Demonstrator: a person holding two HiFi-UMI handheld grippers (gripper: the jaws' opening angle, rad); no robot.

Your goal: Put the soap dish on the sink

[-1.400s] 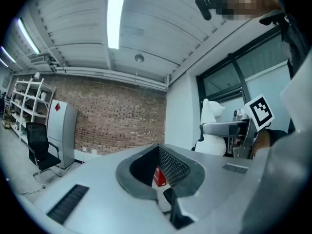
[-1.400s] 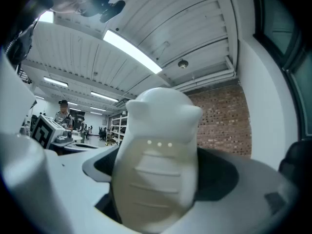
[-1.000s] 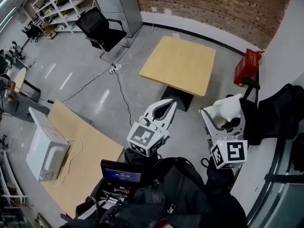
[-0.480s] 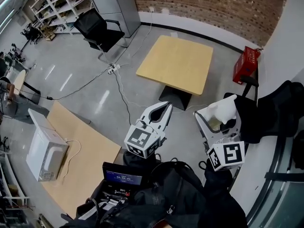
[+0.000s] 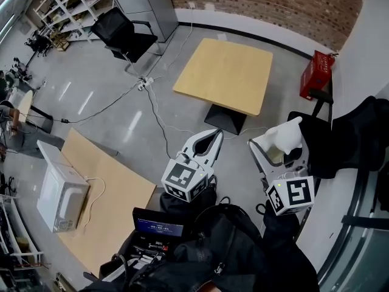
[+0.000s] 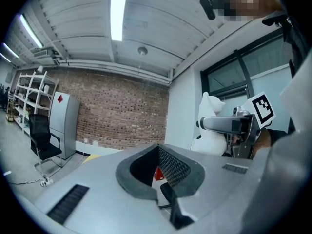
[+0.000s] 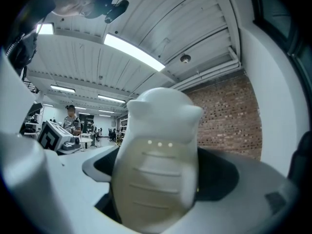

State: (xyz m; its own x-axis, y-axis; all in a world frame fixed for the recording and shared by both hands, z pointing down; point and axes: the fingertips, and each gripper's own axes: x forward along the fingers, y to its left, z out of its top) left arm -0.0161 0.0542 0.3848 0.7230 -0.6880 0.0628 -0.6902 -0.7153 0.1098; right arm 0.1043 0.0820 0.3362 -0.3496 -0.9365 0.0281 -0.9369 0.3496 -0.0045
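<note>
Two grippers on my feeds, listed from the jaws outward.

1. Right gripper: jaws clamped on the soap dish. In the right gripper view the dish fills the gap between the jaws. I see a white rounded body, a ribbed cream inner face and three small holes near its top. In the head view it sits right of centre, its white end poking up beyond the jaw tips. This gripper's marker cube is at lower right.

2. Left gripper: jaws together at the tips, nothing between them. The left gripper view shows only a hollow between the dark ribbed pads, and I see a bit of red through it. Its marker cube sits just below frame centre.

3. Around the grippers, head view:
- grey floor under both.
- black chair just right of the soap dish.
- dark bag at bottom centre.
- small lit screen at its left.

4. Further out:
- square yellow table, upper centre.
- red crate, upper right.
- black office chair, upper left.
- white box appliance on a pale wooden board, lower left.
- brick wall along the top edge.
</note>
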